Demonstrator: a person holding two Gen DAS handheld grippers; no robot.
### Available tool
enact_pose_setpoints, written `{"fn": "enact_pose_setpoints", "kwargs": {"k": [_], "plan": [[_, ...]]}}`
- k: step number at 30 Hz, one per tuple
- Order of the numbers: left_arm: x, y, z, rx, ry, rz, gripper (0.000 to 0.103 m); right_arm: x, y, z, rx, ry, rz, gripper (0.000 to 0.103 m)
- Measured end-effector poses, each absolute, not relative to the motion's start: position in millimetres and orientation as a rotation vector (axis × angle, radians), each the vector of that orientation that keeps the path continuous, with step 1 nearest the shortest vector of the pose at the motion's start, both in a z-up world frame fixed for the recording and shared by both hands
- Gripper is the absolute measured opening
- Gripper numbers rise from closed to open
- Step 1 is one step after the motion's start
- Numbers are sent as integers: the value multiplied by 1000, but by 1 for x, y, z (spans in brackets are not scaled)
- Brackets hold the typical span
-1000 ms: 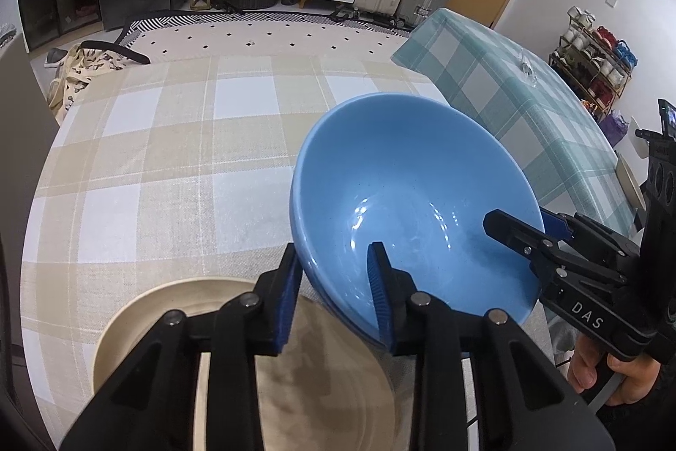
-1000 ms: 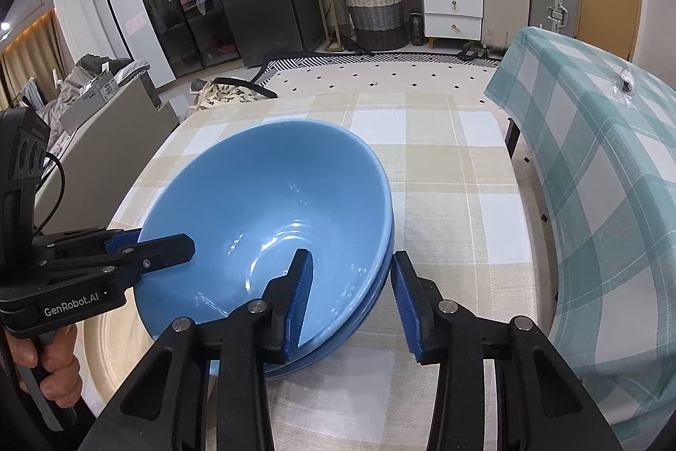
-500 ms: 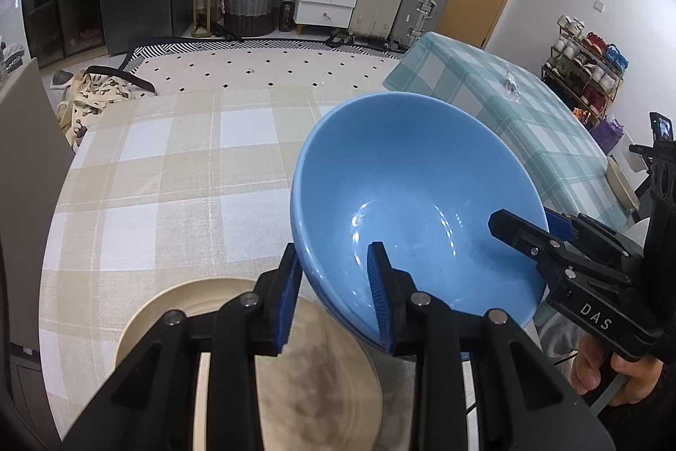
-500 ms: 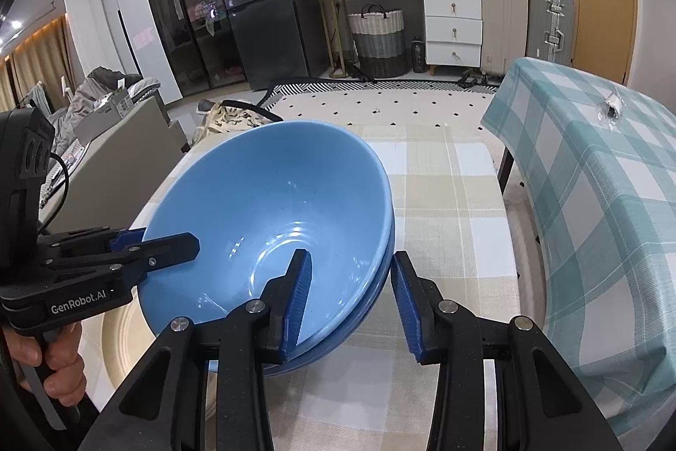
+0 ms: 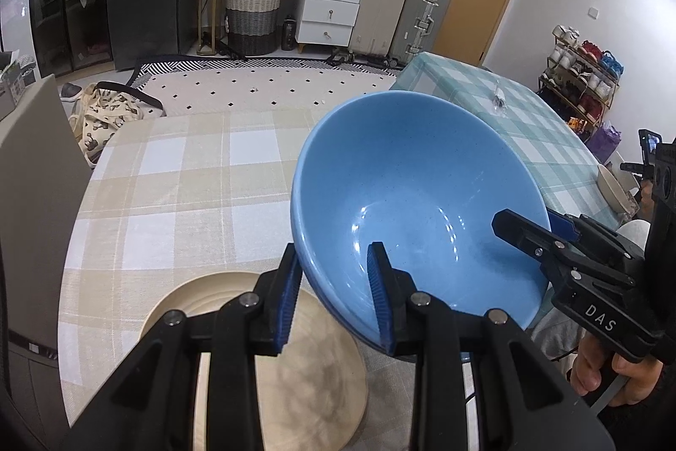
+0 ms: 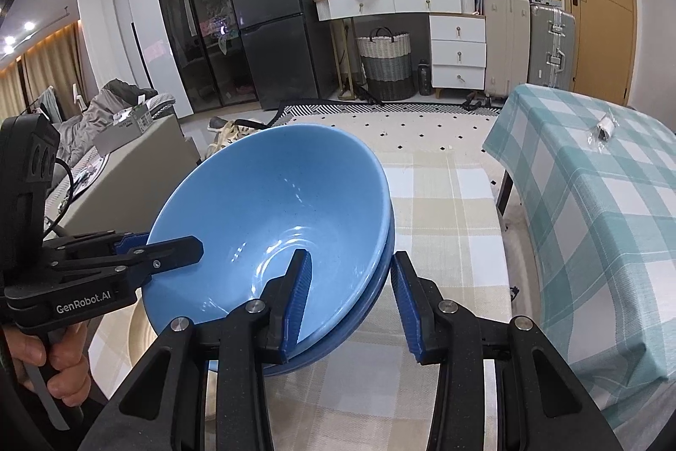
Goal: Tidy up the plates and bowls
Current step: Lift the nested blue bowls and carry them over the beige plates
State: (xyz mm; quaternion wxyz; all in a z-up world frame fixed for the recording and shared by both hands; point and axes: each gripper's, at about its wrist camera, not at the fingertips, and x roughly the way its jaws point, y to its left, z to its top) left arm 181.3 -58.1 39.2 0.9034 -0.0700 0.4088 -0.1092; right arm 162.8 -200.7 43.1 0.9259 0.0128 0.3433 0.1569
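Aloft above the beige checked tablecloth (image 5: 177, 172) and tan plate (image 5: 295, 379): stacked blue bowls (image 5: 414, 197), rim pinched on opposite sides by left gripper (image 5: 333, 294) and right gripper (image 6: 350, 294).

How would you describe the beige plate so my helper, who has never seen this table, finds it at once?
On the beige checked table, look at the near edge, just under the left tool. The beige plate lies flat there, wide and shallow. The blue bowls beside it are deep, tilted and held up by both tools.
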Motion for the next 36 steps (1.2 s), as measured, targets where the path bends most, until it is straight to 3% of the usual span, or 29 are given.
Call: {"fn": "enact_pose_setpoints", "kwargs": {"k": [22, 36], "plan": [[134, -19, 68, -151, 793, -129, 30, 121, -154, 77, -8, 646, 413, 39], [120, 20, 57, -177, 804, -56, 30, 119, -108, 71, -38, 668, 475, 39]]}}
